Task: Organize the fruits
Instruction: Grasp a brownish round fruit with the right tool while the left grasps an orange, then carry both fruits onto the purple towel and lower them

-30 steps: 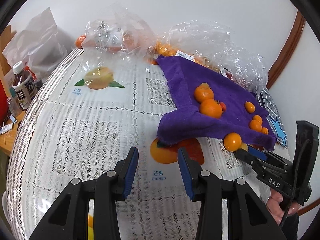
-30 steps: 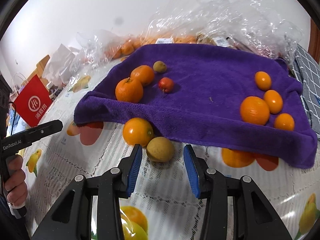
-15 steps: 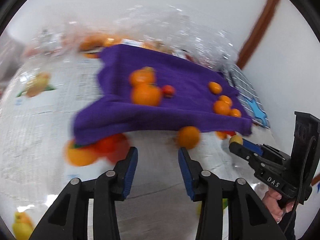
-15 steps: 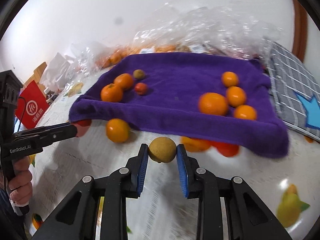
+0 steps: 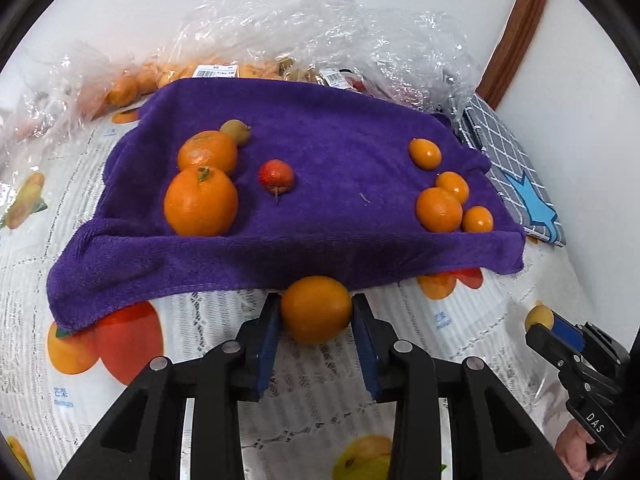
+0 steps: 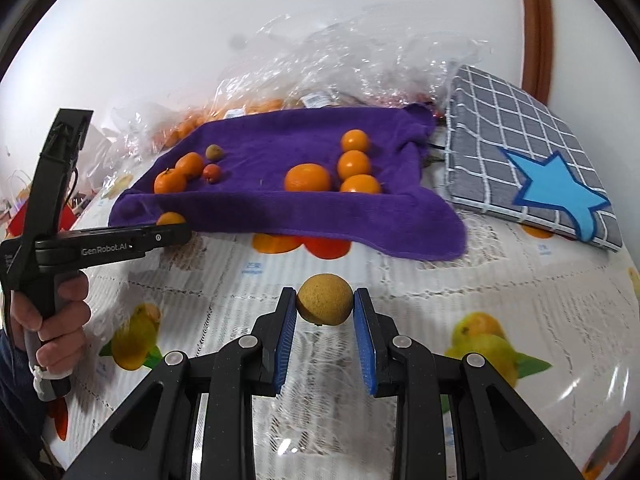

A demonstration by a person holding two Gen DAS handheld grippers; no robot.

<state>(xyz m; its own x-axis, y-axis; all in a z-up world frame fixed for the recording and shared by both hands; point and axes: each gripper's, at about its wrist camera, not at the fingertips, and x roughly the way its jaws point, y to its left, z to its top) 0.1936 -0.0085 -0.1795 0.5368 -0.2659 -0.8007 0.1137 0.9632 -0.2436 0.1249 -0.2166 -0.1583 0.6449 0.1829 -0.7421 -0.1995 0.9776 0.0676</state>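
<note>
Jaws of the left gripper [image 5: 316, 312] are bracketing an orange [image 5: 316, 309] in the lower centre of its frame, touching or nearly so, just short of the purple towel [image 5: 320, 160]'s near hem on the bench [image 5: 80, 420]. Right gripper [image 6: 325, 307] jaws are clamping a tan round fruit [image 6: 325, 305], sitting farther from the towel. Sorted fruit is lying straight ahead of both.
</note>
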